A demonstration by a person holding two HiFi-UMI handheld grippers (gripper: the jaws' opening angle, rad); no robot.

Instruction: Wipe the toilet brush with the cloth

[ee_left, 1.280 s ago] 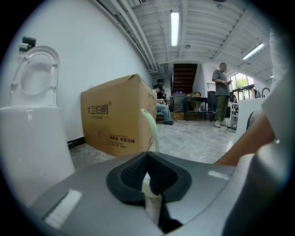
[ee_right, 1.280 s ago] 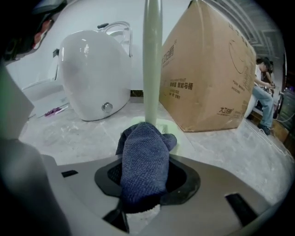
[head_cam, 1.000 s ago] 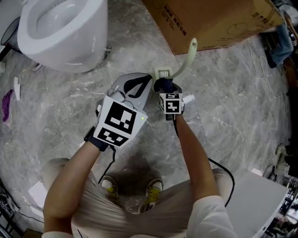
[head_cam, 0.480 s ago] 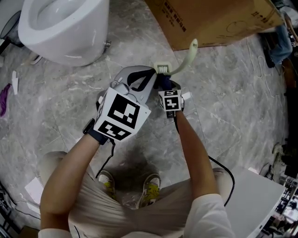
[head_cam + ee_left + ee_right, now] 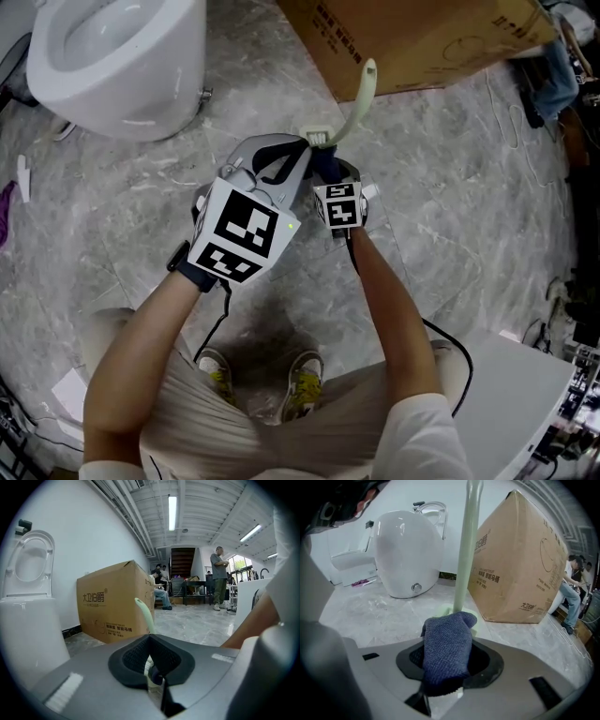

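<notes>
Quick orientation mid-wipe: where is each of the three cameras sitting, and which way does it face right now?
Head view: on the person's head, looking steeply down; forearms, shoes, left gripper and right gripper show.
Left gripper view: on the left gripper, looking low along its jaws, shut on the toilet brush, toward the cardboard box.
Right gripper view: on the right gripper, looking along jaws shut on the cloth, toward the toilet.
Shared: both gripper views show the toilet brush and cardboard box.
</notes>
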